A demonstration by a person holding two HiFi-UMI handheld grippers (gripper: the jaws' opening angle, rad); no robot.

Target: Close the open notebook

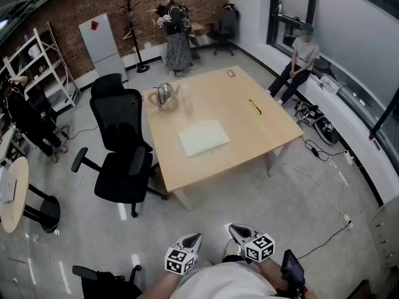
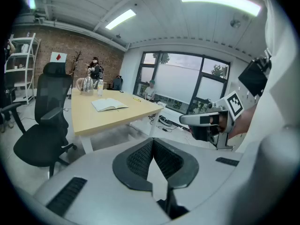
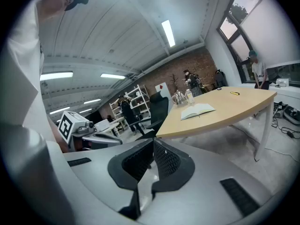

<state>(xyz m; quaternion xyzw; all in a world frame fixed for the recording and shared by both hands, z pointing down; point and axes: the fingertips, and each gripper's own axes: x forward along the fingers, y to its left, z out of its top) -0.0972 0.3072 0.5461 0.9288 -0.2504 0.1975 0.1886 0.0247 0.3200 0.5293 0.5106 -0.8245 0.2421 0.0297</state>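
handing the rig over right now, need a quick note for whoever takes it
Left gripper: fingers shut, nothing between them, held close to the body.
Right gripper: the same, shut and empty.
The notebook lies open, pages up, near the middle of the table, well ahead of both grippers. A kettle stands behind it and a yellow pen lies off to its right.
Done: nothing yet.
Left: step up to the table, fold one cover over and close the notebook.
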